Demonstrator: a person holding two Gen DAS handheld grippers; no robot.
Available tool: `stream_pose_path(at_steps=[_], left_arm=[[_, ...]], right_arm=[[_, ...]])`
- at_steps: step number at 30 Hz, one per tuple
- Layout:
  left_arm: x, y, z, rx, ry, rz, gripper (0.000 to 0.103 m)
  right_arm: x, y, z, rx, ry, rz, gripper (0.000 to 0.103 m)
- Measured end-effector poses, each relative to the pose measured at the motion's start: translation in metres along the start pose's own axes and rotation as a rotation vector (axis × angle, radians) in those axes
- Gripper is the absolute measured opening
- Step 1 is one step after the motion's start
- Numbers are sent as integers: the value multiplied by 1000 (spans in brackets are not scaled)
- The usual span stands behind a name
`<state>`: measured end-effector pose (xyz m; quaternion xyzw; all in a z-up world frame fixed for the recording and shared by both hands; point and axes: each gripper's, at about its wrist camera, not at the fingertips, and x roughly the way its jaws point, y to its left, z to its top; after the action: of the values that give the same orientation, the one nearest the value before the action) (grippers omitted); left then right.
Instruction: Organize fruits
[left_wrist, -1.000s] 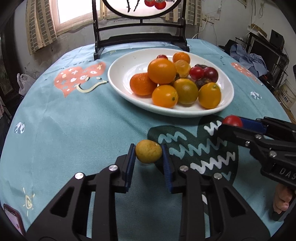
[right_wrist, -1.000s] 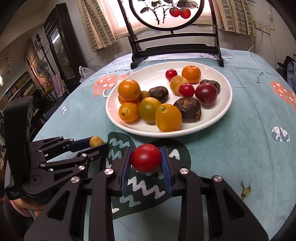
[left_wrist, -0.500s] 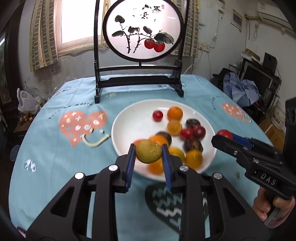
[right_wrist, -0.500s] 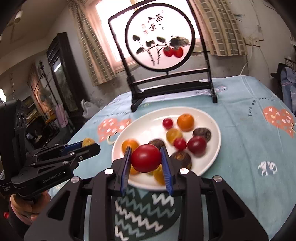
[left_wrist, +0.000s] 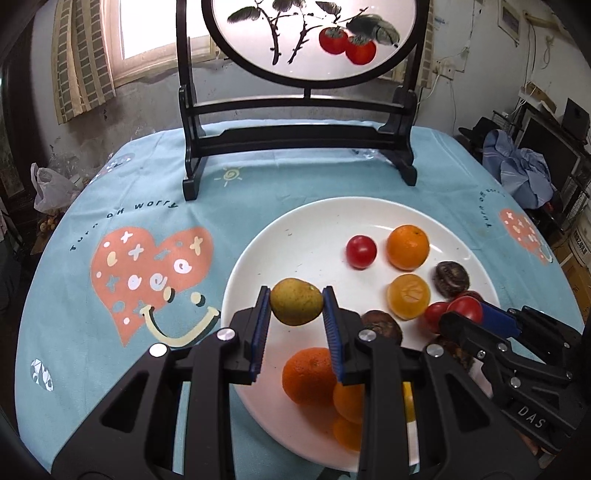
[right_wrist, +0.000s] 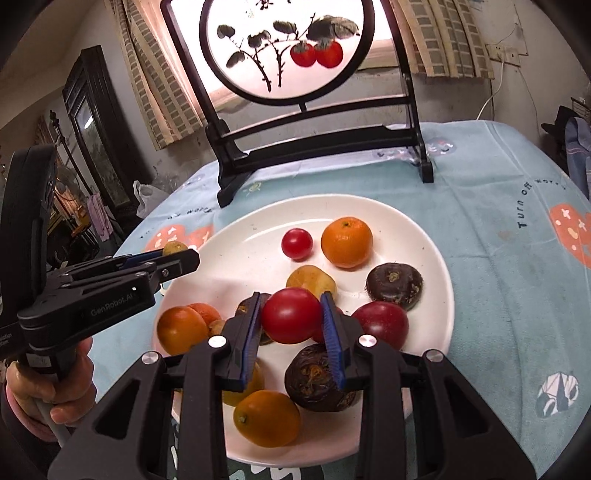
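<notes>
My left gripper (left_wrist: 295, 317) is shut on a yellow-green fruit (left_wrist: 296, 301) and holds it above the left part of the white plate (left_wrist: 310, 229). My right gripper (right_wrist: 291, 325) is shut on a red tomato (right_wrist: 291, 315) and holds it above the middle of the plate (right_wrist: 424, 236). The plate holds several oranges, tomatoes and dark brown fruits. The right gripper also shows in the left wrist view (left_wrist: 463, 314) at the plate's right side. The left gripper shows in the right wrist view (right_wrist: 179, 254) at the plate's left edge.
A black wooden stand with a round painted screen (left_wrist: 306, 129) stands behind the plate on the blue tablecloth (left_wrist: 110, 206). The cloth shows in the right wrist view (right_wrist: 498, 221) too. Furniture and clothes lie beyond the table's right edge (left_wrist: 524, 173).
Both grippers have lifted from the table's front and moved forward over the plate, each still holding its fruit. The plate now lies under both grippers.
</notes>
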<state>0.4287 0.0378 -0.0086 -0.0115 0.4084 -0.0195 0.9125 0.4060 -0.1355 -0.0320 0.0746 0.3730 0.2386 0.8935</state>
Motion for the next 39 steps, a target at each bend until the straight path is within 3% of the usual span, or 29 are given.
stream_pose_path(at_steps=[2,3,4,5,8,11,12,13,16,21,26,32,39], left_arm=[[2,0,-2,-1,5,19,34],[1,0,-2,0,2,35,44],[-4,0,-4,1,-13,58,66],[-10,0,-5,1,-36,83,77],[-37,-1,-11,20,-86,122,90],[-70,-4,-27,34,-126,124,98],[-81,-5,-34,37,-138,123,99],[-93,-5,-44,36,-151,120,100],[-119,-8,-75,21,-162,98,101],[-137,-16,-126,9,-135,47,101],[-140,-26,-160,54,-129,75,101],[-141,-27,-173,57,-121,83,101],[-140,-25,-174,47,-111,85,101]], right_arm=[[-1,1,-1,-4,-2,0,37],[-4,2,-1,-1,-1,-8,52],[-9,2,0,8,-9,-25,68],[-16,3,0,16,-29,-32,69],[-40,9,-3,2,-45,-8,70],[-66,17,-15,-23,-65,-1,85],[-75,20,-22,-36,-75,-3,96],[-85,24,-31,-53,-89,-8,100],[-104,31,-61,-114,-65,-21,102],[-119,30,-103,-107,3,-35,102],[-124,40,-132,-165,27,-65,102],[-132,44,-139,-188,-1,-73,102],[-128,50,-142,-223,27,-81,102]])
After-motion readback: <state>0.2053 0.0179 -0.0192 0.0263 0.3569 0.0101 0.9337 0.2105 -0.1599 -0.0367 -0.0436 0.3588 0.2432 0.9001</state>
